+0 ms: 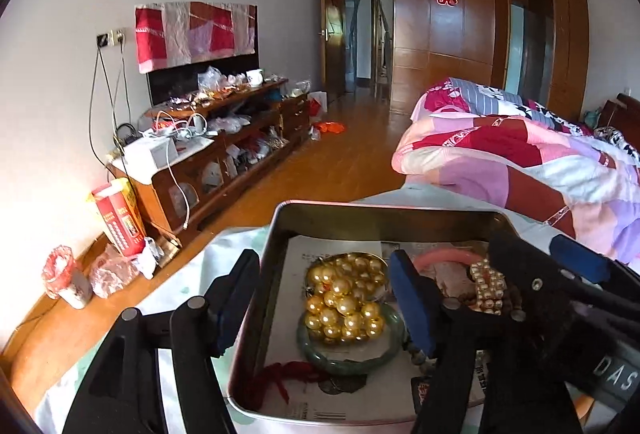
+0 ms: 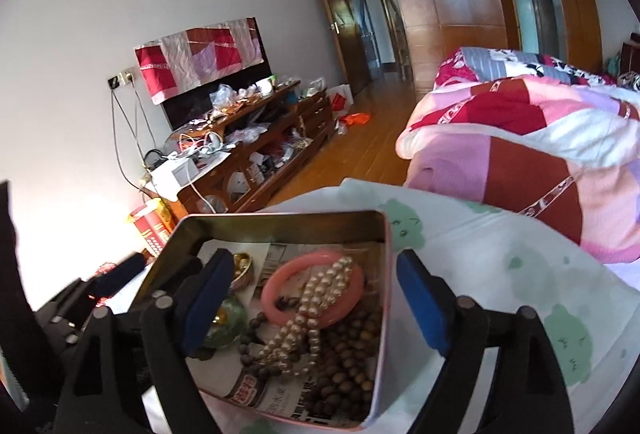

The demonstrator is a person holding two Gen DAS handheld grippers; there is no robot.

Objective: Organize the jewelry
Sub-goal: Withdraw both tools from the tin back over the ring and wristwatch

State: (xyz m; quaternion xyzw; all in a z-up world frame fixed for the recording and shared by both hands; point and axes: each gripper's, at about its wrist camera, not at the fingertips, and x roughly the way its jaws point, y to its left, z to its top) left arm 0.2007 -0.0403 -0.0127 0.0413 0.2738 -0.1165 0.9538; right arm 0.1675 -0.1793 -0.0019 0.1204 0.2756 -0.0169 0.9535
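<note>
A: What was shown on the bed point(image 2: 500, 246)?

B: An open metal tin point(image 1: 360, 213) was seen resting on a pale sheet printed with green shapes, close to the bed's edge facing a wooden floor. A folded pink and red quilt point(image 1: 520, 153) was heaped just beyond it.

A: And what was held inside the tin?

B: Its bottom was lined with printed paper. A cluster of gold pearls point(image 1: 344, 302) was piled on a green bangle point(image 1: 352, 358) toward the tin's left side. A pink bangle point(image 2: 280, 286) was laid toward the right side, with a white pearl strand point(image 2: 308, 310) draped across it. Dark wooden beads point(image 2: 344, 370) were spread along the right wall, and a red cord point(image 1: 288, 374) was seen near the front left corner.

A: How were the jaws set?

B: The left gripper point(image 1: 324, 302) was held with its jaws wide apart and nothing clamped; one blue pad was placed outside the tin's left wall, the other inside, beside the gold pearls. The right gripper point(image 2: 316, 302) was likewise spread wide and empty, with one pad inside the tin near the green bangle and the other outside the right wall. Whether any pad touched the tin could not be told.

A: What lay beyond the bed?

B: A cluttered wooden cabinet point(image 1: 224, 137) was set against a white wall.
</note>
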